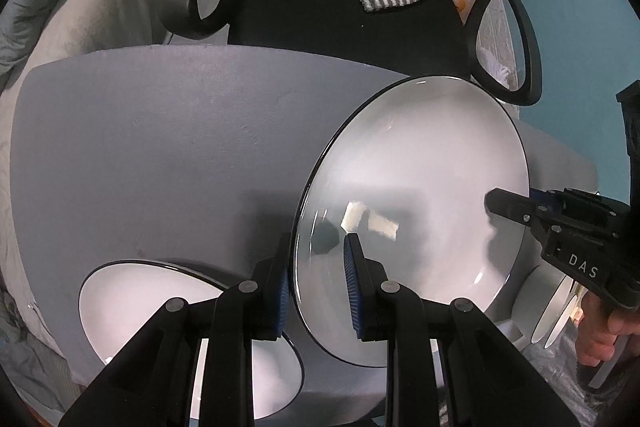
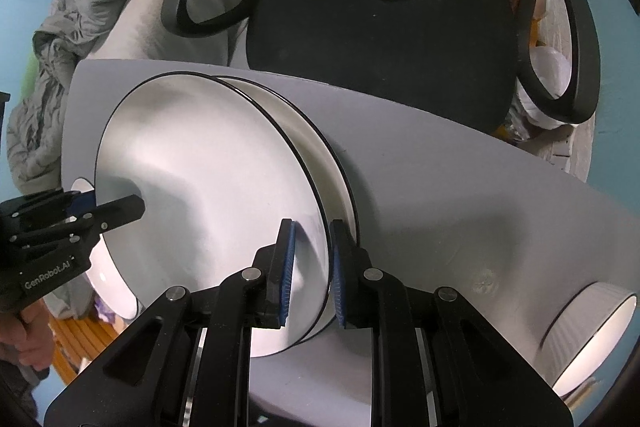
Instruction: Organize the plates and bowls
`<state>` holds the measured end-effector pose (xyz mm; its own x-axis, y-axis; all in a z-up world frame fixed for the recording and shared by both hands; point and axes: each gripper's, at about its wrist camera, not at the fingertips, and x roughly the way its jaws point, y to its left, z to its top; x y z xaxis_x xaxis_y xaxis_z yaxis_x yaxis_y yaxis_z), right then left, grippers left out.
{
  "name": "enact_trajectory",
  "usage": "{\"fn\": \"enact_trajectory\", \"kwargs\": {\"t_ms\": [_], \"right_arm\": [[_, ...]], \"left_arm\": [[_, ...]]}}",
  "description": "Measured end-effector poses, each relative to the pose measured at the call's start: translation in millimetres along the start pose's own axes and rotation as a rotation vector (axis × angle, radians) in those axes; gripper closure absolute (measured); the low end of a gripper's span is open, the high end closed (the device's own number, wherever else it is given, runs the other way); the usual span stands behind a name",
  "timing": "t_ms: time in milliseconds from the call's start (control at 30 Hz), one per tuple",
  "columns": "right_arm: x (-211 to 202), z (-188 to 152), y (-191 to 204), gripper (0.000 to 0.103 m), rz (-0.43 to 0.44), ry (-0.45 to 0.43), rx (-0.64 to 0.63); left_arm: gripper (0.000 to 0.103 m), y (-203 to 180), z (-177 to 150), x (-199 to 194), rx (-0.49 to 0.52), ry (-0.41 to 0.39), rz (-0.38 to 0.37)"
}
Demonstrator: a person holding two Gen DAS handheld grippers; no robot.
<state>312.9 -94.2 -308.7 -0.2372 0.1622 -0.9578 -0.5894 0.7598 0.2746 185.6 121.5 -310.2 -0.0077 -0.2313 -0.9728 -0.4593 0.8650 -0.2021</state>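
A large white plate with a thin black rim (image 1: pixel 416 187) sits at the centre right of the left wrist view, held between both grippers above a grey bench (image 1: pixel 160 147). The left gripper (image 1: pixel 316 287), at the bottom centre of its own view, has its blue pads either side of the plate's near rim, apparently clamped on it. The right gripper (image 2: pixel 312 271), at the bottom centre of the right wrist view, straddles the opposite rim; its pads stand slightly apart from the edge, so a firm grip cannot be confirmed.

In the right wrist view a second plate (image 2: pixel 316 147) lies directly beneath the first. A ribbed white bowl (image 2: pixel 592 331) lies at the lower right, and another white dish (image 1: pixel 180 315) at the lower left of the left wrist view.

The step appears to be stacking the held plate onto the second. The next move calls for settling it level before both grippers let go.
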Motion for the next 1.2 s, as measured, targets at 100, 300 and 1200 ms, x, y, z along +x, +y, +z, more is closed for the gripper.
{"fn": "enact_trajectory", "kwargs": {"t_ms": [100,300,1200], "right_arm": [[1,1,5,0.072,0.003,0.008,-0.001],[0,2,12,0.054,0.004,0.018,0.003],[-4,-2,30,0.029,-0.126,0.043,-0.012]], "left_arm": [[0.080,1,1,2,-0.004,0.009,-0.008],[0.076,-2,2,1,0.020,0.004,0.009],[0.076,0,-5,-1,0.025,0.013,-0.002]]}}
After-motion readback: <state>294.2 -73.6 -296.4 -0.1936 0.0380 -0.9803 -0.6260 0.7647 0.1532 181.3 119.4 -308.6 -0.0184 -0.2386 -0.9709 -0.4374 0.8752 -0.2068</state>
